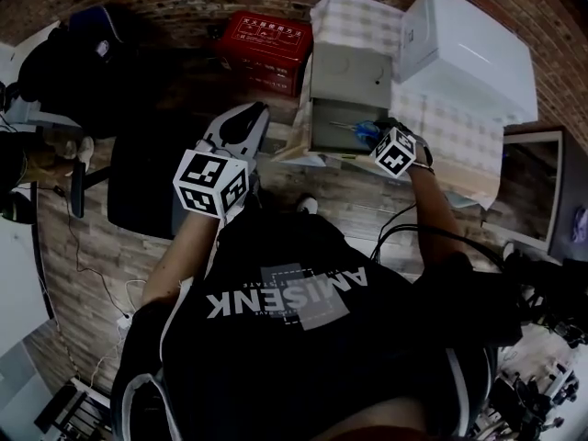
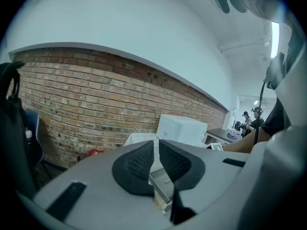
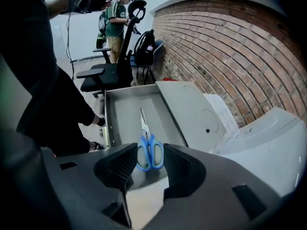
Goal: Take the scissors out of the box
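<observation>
A grey metal box point(image 1: 342, 116) stands open on the cloth-covered table, its lid point(image 1: 347, 70) tipped back. Scissors point(image 1: 366, 132) with blue handles lie flat inside. In the right gripper view the scissors point(image 3: 143, 122) point away along the box floor point(image 3: 122, 111), and the handles show in the gap between my right gripper's point(image 3: 150, 153) pads. It hangs steeply over them, open, pads not touching them. My left gripper point(image 1: 243, 127) is held left of the box, away from it. Its pads point(image 2: 142, 159) stand nearly together, nothing between them.
A white case point(image 1: 469, 49) sits on the checked cloth point(image 1: 450, 131) right of the box. A red box point(image 1: 266, 44) lies by the brick wall. A black office chair point(image 3: 103, 73) and a standing person point(image 3: 114, 25) are beyond the box.
</observation>
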Demonstrator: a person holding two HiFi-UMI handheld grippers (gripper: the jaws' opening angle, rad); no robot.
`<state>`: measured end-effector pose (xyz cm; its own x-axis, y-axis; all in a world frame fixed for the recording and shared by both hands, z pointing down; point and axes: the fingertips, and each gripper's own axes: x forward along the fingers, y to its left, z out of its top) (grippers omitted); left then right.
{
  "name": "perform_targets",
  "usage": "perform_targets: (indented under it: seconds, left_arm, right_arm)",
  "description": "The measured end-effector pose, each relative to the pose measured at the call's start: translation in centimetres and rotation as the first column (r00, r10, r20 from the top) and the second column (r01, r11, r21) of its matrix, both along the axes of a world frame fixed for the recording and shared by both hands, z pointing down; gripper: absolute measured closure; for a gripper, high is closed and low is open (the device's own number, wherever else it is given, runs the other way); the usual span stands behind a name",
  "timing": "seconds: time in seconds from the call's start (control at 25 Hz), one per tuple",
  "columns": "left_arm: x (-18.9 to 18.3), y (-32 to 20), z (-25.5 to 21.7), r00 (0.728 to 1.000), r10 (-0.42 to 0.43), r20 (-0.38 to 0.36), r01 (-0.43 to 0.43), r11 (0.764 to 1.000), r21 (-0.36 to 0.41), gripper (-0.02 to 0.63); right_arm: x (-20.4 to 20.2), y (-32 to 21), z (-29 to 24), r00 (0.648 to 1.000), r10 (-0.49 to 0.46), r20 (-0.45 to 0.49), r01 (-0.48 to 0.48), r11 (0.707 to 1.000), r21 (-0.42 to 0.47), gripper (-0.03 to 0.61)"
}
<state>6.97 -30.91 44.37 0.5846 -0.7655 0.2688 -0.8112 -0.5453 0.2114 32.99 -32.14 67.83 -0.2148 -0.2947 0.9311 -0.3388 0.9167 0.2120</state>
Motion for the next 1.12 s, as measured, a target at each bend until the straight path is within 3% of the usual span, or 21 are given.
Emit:
perform_targets:
  seconds: [0.56, 1.0, 1.12]
  left_arm:
    - [-1.3, -1.7, 0.8, 1.0, -0.016, -0.005, 0.016, 1.0, -0.013, 0.572]
    - [-2.8, -3.4, 0.6, 0.997, -0.078, -0.021, 0.077, 0.997, -0.01, 0.572]
    - [-3.0, -3.7, 0.8, 0.996, -0.089, -0.027, 0.089, 0.996, -0.018, 0.572]
  right_arm:
    - [0.5, -0.6, 5.1, 0.983, -0.109, -0.147, 0.096, 0.991, -0.093, 0.38]
    - [0.2, -1.0, 6.2, 0.982, -0.144, -0.12, 0.125, 0.98, -0.157, 0.391]
    - [0.0, -0.5, 6.3, 0.984, -0.146, -0.103, 0.124, 0.973, -0.195, 0.443]
